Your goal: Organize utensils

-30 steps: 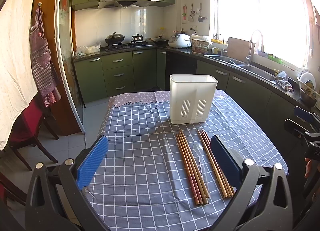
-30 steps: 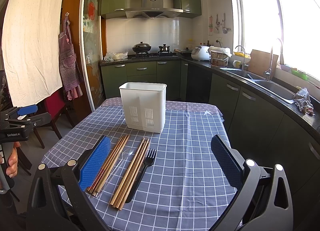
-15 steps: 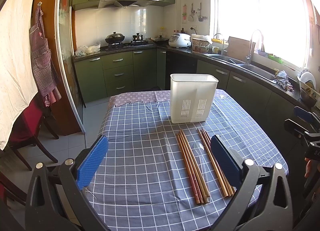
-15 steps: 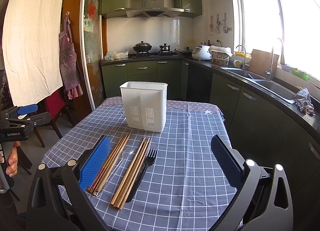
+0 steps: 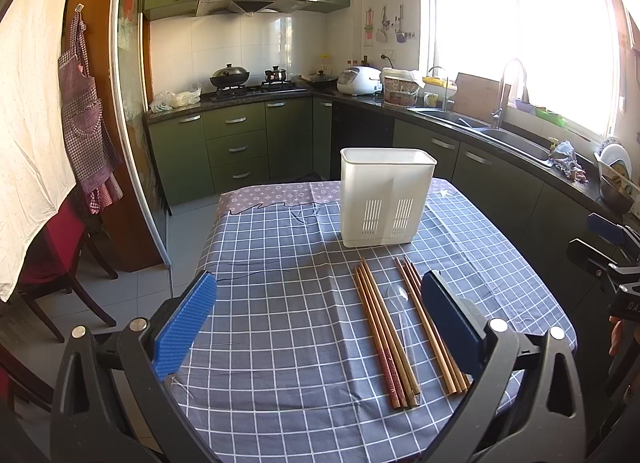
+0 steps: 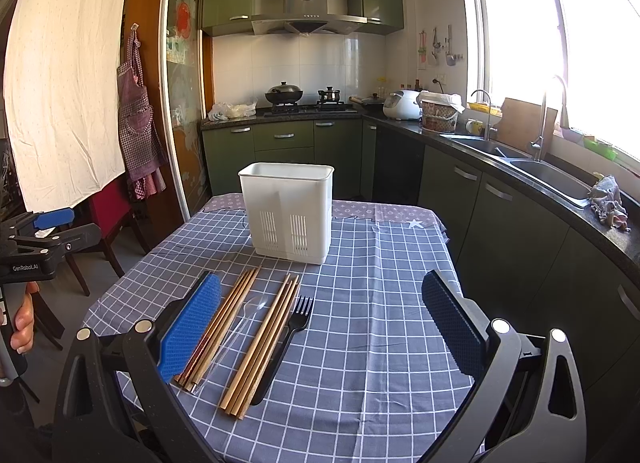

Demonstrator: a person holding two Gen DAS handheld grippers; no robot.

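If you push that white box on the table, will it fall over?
Maybe. The white caddy stands tall on a narrow base, so a high push could tip it. It looks like thin, empty plastic, so probably light. On the checked tablecloth a low push would likely slide it instead.

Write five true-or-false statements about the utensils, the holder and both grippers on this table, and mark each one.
1. The white utensil holder stands upright on the checked tablecloth. True.
2. The black fork is already in the holder. False: it lies flat on the cloth beside the right-hand chopsticks.
3. The clear plastic spoon lies between two chopstick bundles. True.
4. The right gripper is shut on the left-hand chopsticks. False: its jaws stand wide and empty.
5. The left gripper is open. True.
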